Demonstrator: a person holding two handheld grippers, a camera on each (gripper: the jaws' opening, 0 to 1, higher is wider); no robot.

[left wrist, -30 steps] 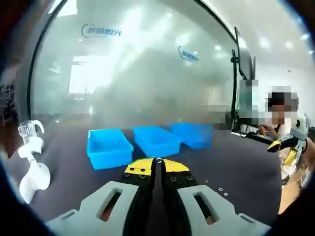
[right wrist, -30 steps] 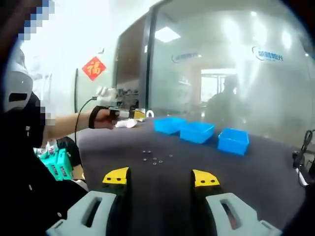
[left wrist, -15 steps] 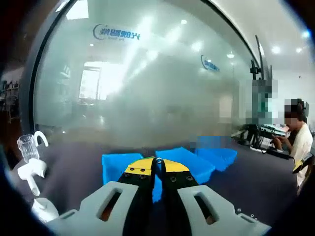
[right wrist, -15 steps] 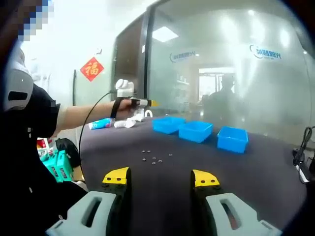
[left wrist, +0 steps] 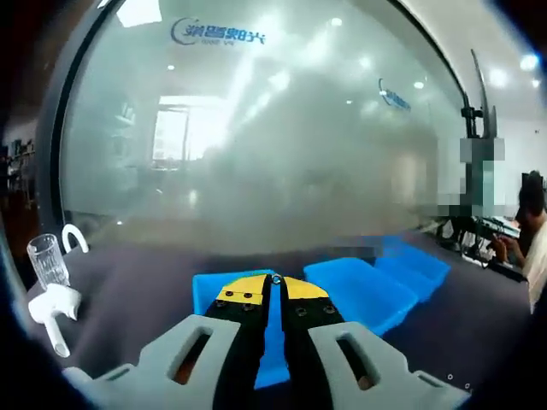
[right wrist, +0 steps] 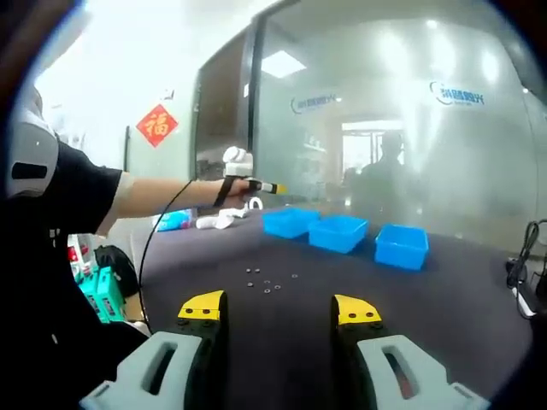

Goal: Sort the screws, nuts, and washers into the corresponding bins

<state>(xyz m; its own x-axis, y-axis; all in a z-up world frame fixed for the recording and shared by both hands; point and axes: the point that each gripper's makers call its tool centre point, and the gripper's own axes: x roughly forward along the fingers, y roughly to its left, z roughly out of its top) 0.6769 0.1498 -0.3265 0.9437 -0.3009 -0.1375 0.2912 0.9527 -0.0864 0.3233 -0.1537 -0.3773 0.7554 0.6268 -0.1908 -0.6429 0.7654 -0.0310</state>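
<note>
My left gripper [left wrist: 275, 282] is shut, with a small silvery piece [left wrist: 275, 278] pinched at its yellow tips; I cannot tell whether it is a nut or a washer. It hovers over the nearest of three blue bins [left wrist: 210, 291], with the second bin [left wrist: 363, 295] and third bin [left wrist: 420, 263] to the right. From the right gripper view, the left gripper [right wrist: 253, 184] hangs above and left of the row of bins [right wrist: 339, 232]. Several small loose parts [right wrist: 269, 283] lie on the dark table [right wrist: 444, 299]. My right gripper [right wrist: 278, 312] stands open above the table's near edge.
A clear glass and white bottle [left wrist: 49, 286] stand at the table's left. White and blue items [right wrist: 192, 221] lie beyond the bins' left end. A frosted glass wall [left wrist: 282, 145] backs the table. Cables [right wrist: 521, 278] lie at the right edge. A person [left wrist: 534, 248] sits far right.
My left gripper has risen and travelled to the bins with the small piece still pinched; the bins now loom large beneath it. The right gripper has stayed open and nearly still.
</note>
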